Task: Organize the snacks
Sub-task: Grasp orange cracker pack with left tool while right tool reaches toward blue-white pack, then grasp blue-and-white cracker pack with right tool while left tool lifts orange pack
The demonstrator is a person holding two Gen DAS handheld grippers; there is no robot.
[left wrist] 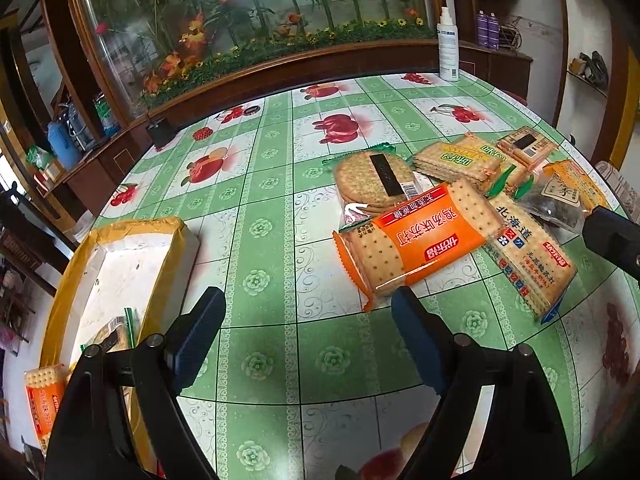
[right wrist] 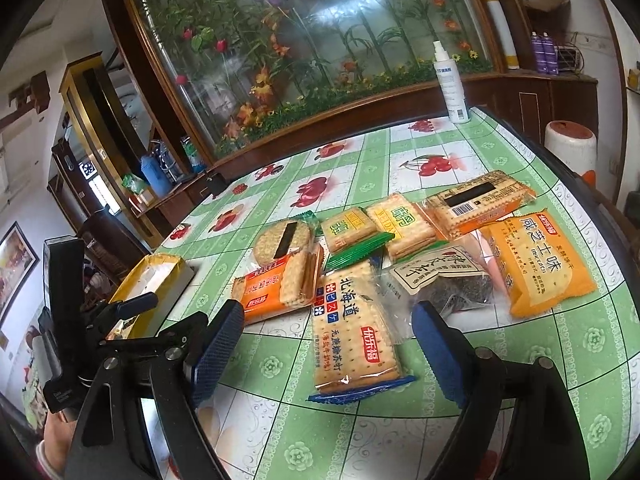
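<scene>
Both grippers open, holding nothing: left gripper (left wrist: 308, 312), right gripper (right wrist: 328, 328). Blue-edged cracker pack (right wrist: 352, 332) lies flat, long axis running toward right gripper.

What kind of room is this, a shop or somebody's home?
Most likely a home's dining or living room: a table with a fruit-print cloth, a wooden cabinet behind it, and a large glass case of artificial flowers.
</scene>
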